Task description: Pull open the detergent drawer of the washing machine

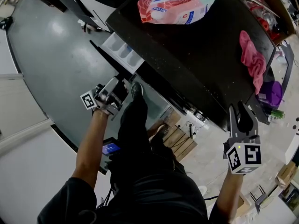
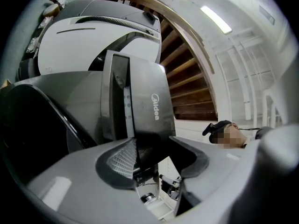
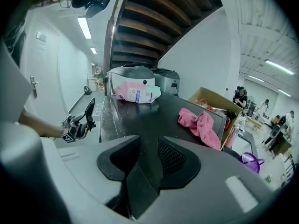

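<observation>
Black and shiny, the top surface of the washing machine (image 1: 201, 55) carries a pink-and-white detergent bag (image 1: 175, 3) at its far end and a crumpled pink cloth (image 1: 252, 55) near its right edge. The detergent drawer (image 1: 122, 52) stands out from the front of the machine at the upper left corner, and its white compartments are open to the head view.

The left gripper (image 1: 122, 85) points upward at the outer end of this drawer. In the left gripper view the dark grey front panel of the drawer, with a brand name printed on it, stands between the two pads. The gripper seems to be closed on the panel, though the contact at the right pad lies in shadow and is not fully clear. The right gripper view shows the same thing from the side: the left gripper with the dark panel rising above it, out in front of the machine.

The right gripper (image 1: 242, 112) hangs near the right front corner of the machine, tilted downward. Its jaws are a moderate way apart and hold nothing.
</observation>
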### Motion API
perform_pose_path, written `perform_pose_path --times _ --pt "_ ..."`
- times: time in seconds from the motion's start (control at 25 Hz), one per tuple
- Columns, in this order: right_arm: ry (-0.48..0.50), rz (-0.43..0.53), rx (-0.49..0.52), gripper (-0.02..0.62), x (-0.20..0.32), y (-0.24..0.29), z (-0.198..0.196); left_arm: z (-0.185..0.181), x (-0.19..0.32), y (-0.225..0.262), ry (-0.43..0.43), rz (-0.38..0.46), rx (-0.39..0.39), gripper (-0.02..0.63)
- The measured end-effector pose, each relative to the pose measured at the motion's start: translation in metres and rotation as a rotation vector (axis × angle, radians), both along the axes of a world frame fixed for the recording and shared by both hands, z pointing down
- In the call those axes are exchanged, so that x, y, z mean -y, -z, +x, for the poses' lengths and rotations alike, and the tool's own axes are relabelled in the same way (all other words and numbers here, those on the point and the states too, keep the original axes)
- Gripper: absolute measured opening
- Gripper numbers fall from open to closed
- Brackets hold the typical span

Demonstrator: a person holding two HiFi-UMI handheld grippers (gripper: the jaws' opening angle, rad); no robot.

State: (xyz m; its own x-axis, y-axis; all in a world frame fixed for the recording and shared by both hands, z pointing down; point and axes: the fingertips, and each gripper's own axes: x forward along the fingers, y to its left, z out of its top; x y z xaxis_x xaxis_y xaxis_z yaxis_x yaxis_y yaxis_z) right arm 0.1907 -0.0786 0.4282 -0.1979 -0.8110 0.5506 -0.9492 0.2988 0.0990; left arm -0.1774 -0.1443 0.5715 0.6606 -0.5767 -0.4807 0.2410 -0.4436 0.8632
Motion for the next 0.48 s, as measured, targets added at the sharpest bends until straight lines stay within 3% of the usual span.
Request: perform_pose_path --times 0.28,0.48 --pt "-0.01 -0.002 -0.007 0.12 -0.01 0.0 0.005 0.001 0.002 -0.014 0.029 0.02 0.15 0.255" --pt "0.005 0.005 -0.007 0.12 -0.01 0.004 -0.001 -0.012 0.0 -0.023 0.042 0.003 0.115 0.278"
